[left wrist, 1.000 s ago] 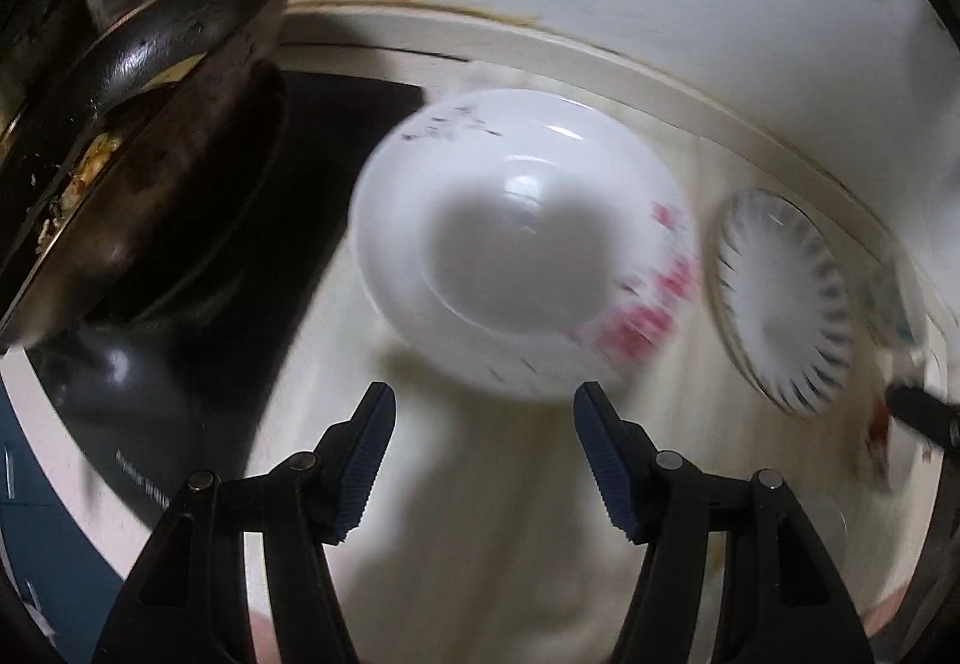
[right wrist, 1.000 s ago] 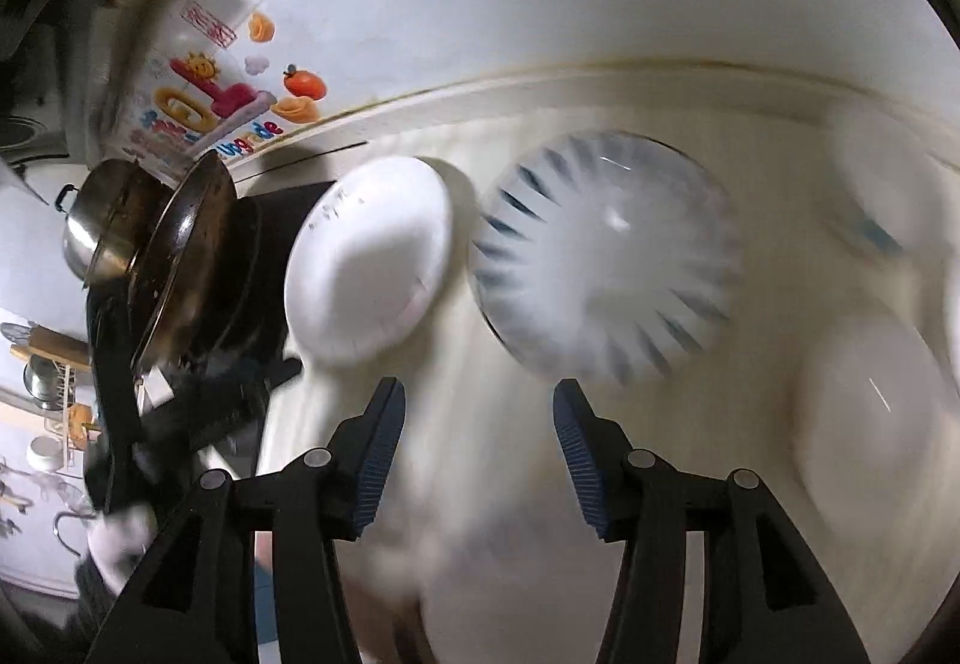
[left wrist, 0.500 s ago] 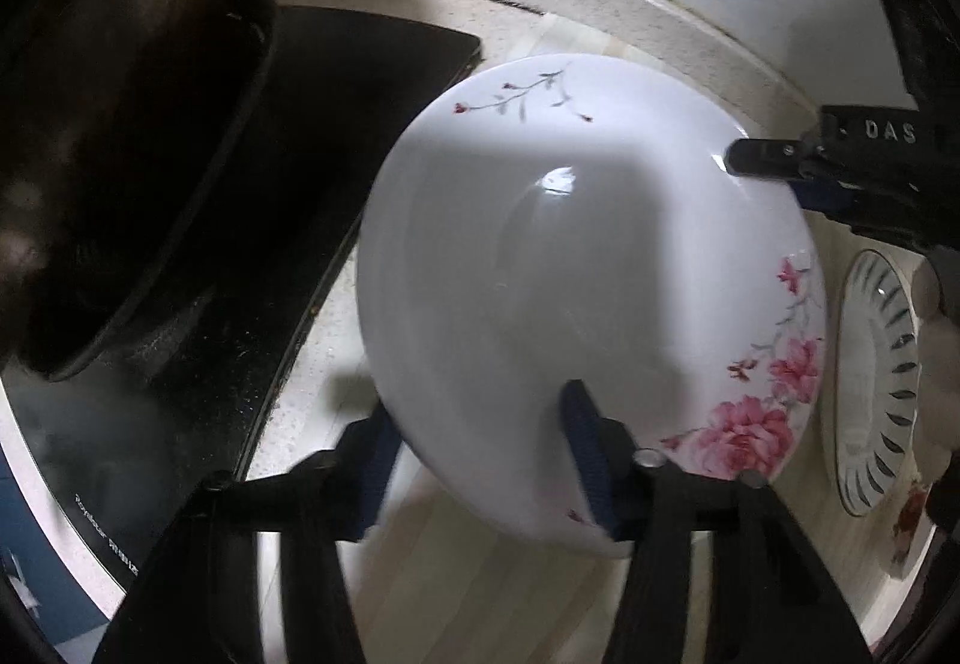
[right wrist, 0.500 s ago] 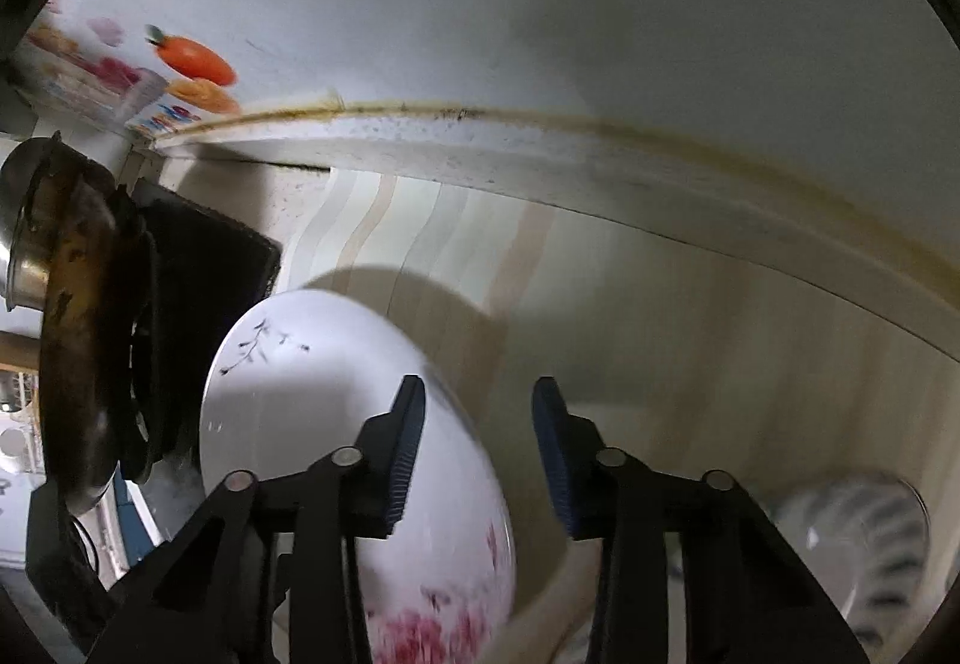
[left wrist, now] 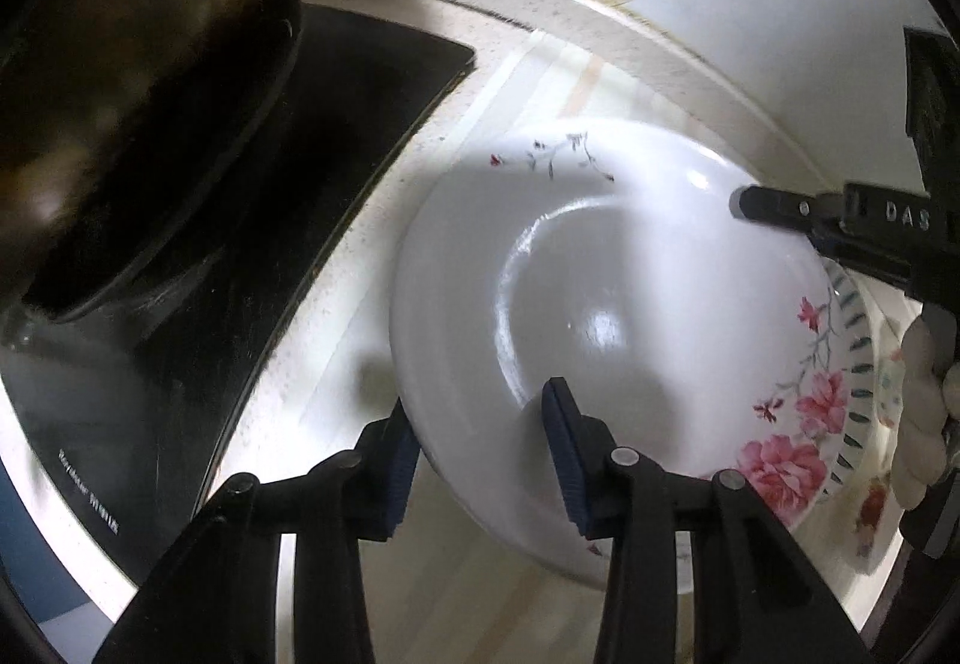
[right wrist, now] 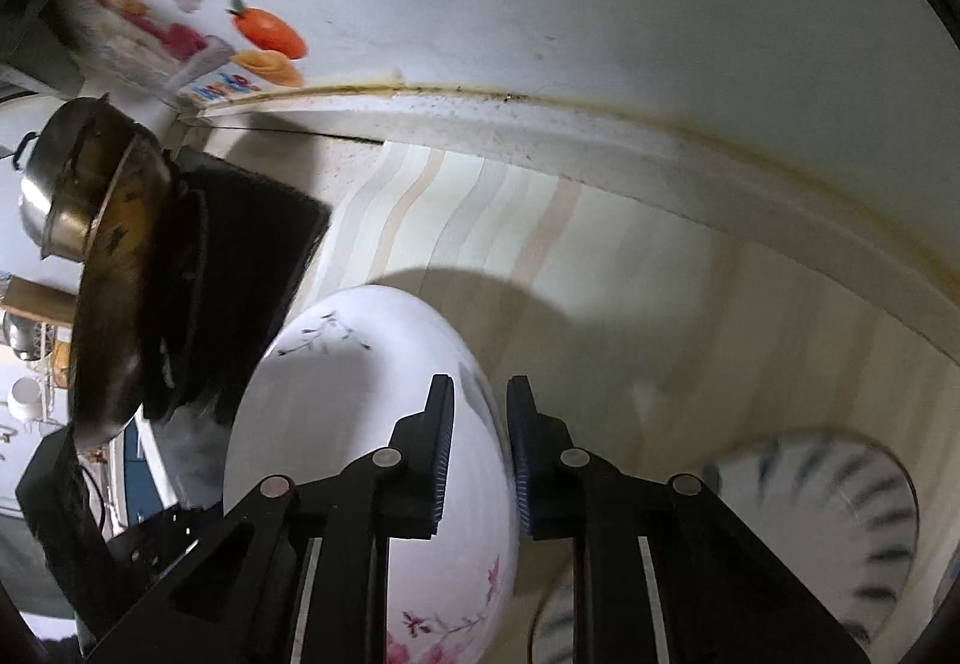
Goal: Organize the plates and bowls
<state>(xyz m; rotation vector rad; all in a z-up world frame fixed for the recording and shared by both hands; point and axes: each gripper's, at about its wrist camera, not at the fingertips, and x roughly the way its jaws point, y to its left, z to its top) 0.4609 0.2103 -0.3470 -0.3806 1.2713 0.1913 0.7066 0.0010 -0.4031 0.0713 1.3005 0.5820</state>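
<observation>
A white deep plate with pink flowers sits tilted over the pale counter, its right edge overlapping a blue-striped plate. My left gripper is closing on its near rim, one pad under the outside and one on the inner slope. My right gripper straddles the opposite rim of the floral plate, jaws closing, almost together. The left wrist view shows that gripper at the far rim, held by a gloved hand. The striped plate lies to the right.
A dark wok stands on a black stove close to the left of the plate. A steel pot is behind it. The wall with fruit stickers runs along the back. Another decorated plate lies at the far right.
Both grippers were open above the counter. The left one dropped onto the floral plate's near rim and narrowed. The right one swung left from the striped plate to the far rim and narrowed.
</observation>
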